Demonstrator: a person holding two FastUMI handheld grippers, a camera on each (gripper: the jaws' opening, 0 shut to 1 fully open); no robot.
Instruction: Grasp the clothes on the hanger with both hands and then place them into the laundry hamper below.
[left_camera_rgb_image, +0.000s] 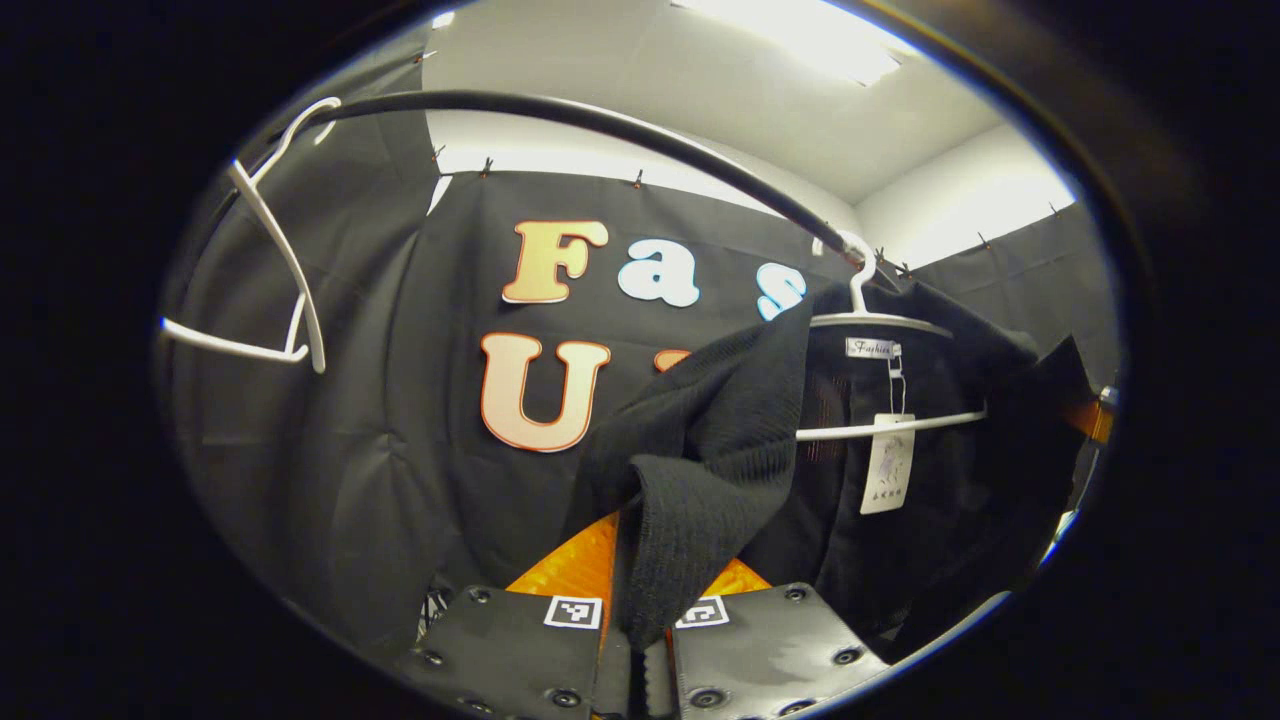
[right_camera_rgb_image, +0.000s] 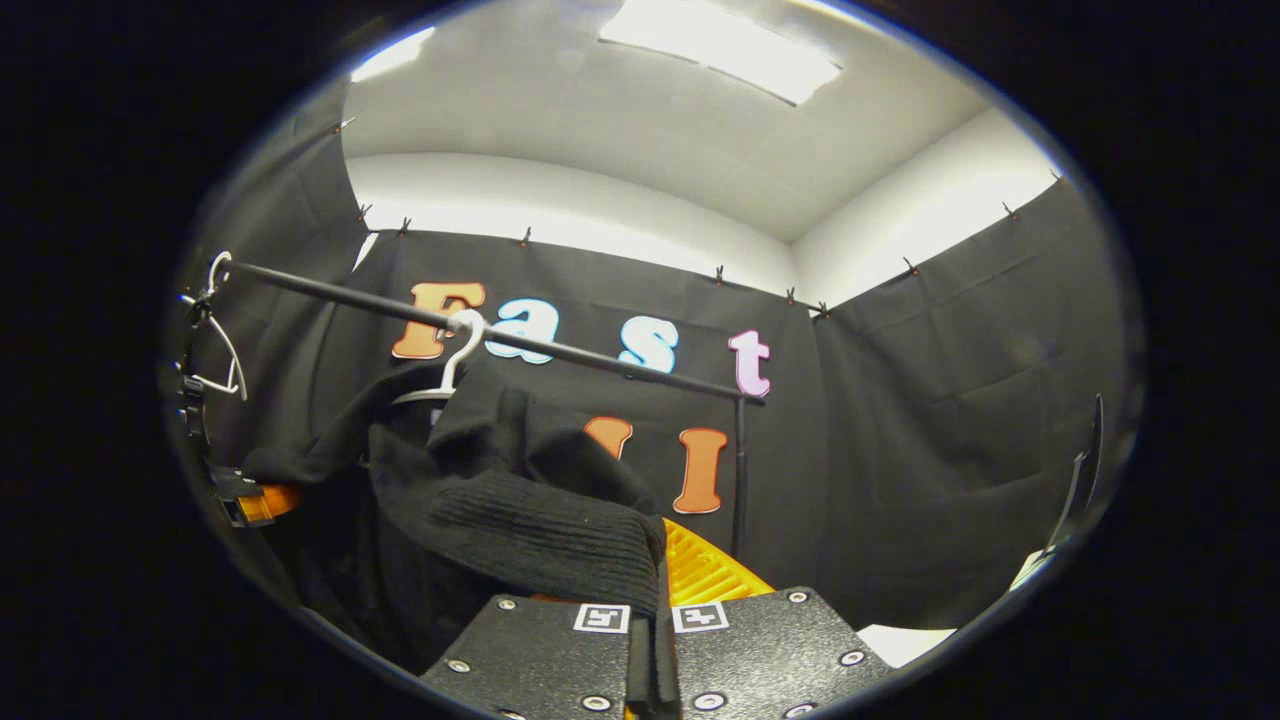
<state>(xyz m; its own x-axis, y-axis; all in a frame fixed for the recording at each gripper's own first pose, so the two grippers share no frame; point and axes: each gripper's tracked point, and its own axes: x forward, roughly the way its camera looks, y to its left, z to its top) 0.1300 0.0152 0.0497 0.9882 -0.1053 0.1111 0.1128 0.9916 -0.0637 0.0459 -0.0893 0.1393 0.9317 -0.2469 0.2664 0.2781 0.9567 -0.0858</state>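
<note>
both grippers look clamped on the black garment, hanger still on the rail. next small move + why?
Probably lift both grippers together to slip the black garment off the white hanger. The left gripper and right gripper each pinch knit fabric, yet the garment is draped over the hanger hooked on the rail.

A recording booth is shown rather than a lived-in room: black cloth (right_camera_rgb_image: 950, 400) is clipped up as walls beneath a white ceiling with a bright light panel (right_camera_rgb_image: 720, 40). A laundry corner is staged by a black clothes rail (right_camera_rgb_image: 560, 350) on which white hangers (left_camera_rgb_image: 280, 270) are hung.
</note>
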